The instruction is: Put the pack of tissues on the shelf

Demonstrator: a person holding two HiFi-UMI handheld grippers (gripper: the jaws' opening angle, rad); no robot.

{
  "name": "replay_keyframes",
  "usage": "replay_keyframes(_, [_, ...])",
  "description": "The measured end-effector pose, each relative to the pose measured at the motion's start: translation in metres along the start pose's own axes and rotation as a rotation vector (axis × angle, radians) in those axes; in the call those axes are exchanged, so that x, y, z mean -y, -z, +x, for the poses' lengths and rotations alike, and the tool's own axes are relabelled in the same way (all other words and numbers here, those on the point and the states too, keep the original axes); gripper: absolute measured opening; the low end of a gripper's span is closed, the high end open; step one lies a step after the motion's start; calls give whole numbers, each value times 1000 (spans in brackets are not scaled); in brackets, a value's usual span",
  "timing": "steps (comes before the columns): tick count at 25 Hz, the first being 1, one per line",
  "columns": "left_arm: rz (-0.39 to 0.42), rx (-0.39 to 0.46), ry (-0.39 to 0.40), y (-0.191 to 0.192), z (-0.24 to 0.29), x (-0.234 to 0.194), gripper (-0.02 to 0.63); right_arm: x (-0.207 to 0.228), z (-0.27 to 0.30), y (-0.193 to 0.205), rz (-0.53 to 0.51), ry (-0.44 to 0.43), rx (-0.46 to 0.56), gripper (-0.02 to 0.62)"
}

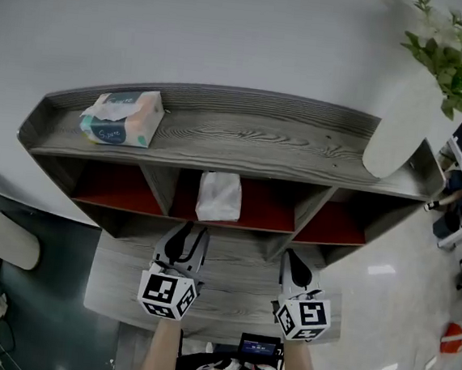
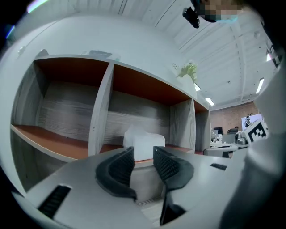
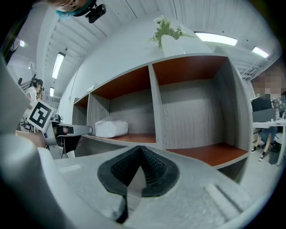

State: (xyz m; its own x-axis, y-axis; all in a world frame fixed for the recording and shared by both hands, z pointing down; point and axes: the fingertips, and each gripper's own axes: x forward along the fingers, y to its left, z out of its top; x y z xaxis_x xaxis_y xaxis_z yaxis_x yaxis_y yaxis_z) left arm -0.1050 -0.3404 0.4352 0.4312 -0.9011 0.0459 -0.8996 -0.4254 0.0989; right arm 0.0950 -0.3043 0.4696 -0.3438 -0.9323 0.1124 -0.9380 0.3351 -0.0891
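The white pack of tissues (image 1: 218, 196) lies on the red floor of the shelf's middle compartment; it also shows in the left gripper view (image 2: 144, 144) and the right gripper view (image 3: 111, 129). My left gripper (image 1: 189, 235) is just in front of that compartment, drawn back from the pack, its jaws open with nothing between them (image 2: 143, 161). My right gripper (image 1: 293, 262) is to its right, before the right compartment, jaws shut and empty (image 3: 141, 163).
The grey wooden shelf (image 1: 260, 134) has three red-floored compartments under a top board. On top sit a colourful tissue box (image 1: 122, 117) at left and a white vase with a plant (image 1: 412, 116) at right. A low grey ledge (image 1: 124, 284) runs below my grippers.
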Motion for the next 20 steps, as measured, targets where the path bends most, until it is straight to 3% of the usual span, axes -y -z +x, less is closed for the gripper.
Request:
replay_keyframes(2, [5,10,-9,1,-9,1,50,-4,-5,-1,2,-8,4,2])
replay_keyframes(5, [15,1,-10,5,-21,6,41,-12,-13,-1,-2,-18,8,2])
replay_keyframes(9, [89,-36,-30,19,-36,16,41,-20,-31,3,-12,-26,10,2])
replay_keyframes(15, [-31,-59,14,31,-58,28,12,-27,-55,5,-9,-8,10,2])
replay_keyframes(18, [-6,-41,14,30,-69,29,8,-32,-63,5,-5,-7,16,2])
replay_keyframes(20, [39,-21,56,26,-75,37,6,-36,-68,6,-2,-7,18,2])
